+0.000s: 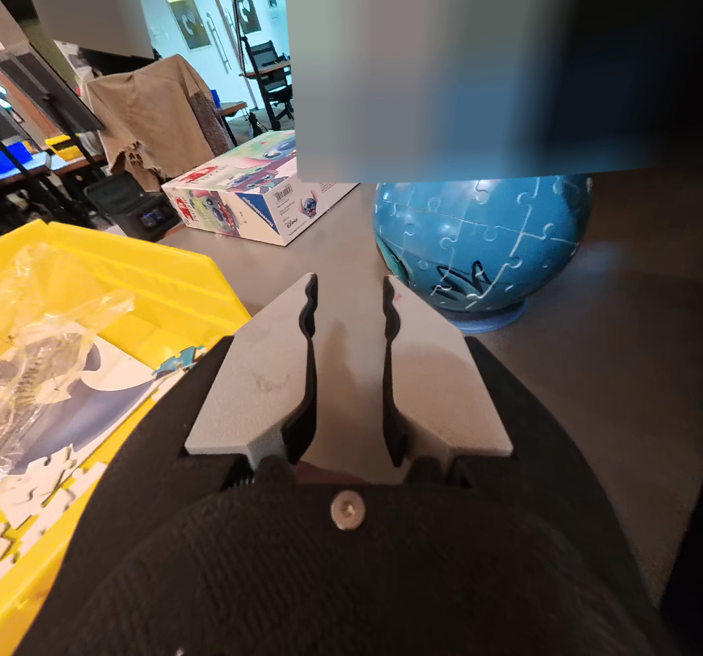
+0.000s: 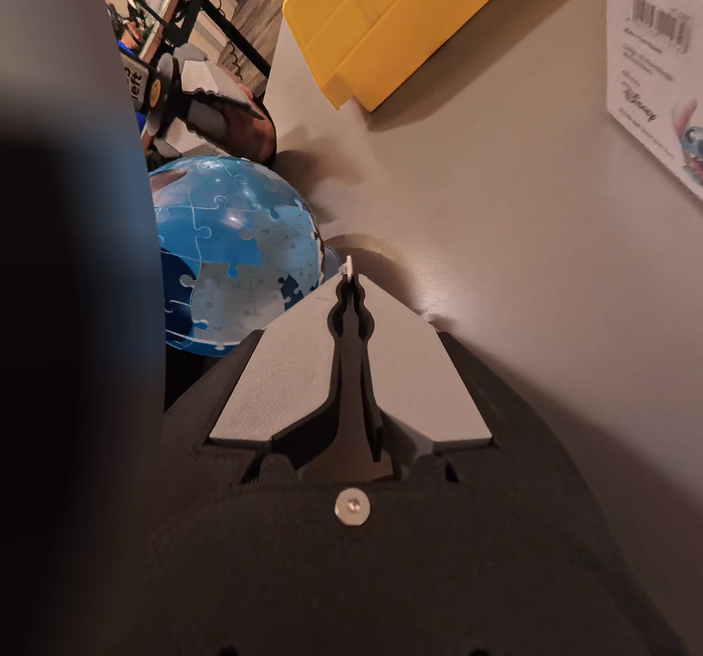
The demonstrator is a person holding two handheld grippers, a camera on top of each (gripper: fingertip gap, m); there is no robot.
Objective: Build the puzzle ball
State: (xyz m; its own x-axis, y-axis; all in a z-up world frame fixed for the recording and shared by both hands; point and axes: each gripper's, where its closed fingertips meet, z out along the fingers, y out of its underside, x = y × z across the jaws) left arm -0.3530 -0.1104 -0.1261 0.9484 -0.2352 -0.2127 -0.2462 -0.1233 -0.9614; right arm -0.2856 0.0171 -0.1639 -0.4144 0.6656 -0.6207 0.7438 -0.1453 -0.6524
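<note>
Fingers of the left gripper [image 1: 350,287] are standing well apart with nothing between them, hovering over the grey bench [image 1: 342,230]. Right gripper [image 2: 350,280] is pinching a thin pale puzzle piece [image 2: 349,265] edge-on at its tips — jaws nearly closed. Puzzle ball [image 1: 483,245] is sitting on a blue ring stand [image 1: 490,320] — near a yellow bin [image 1: 125,280] and the puzzle box [image 1: 251,200].
</note>
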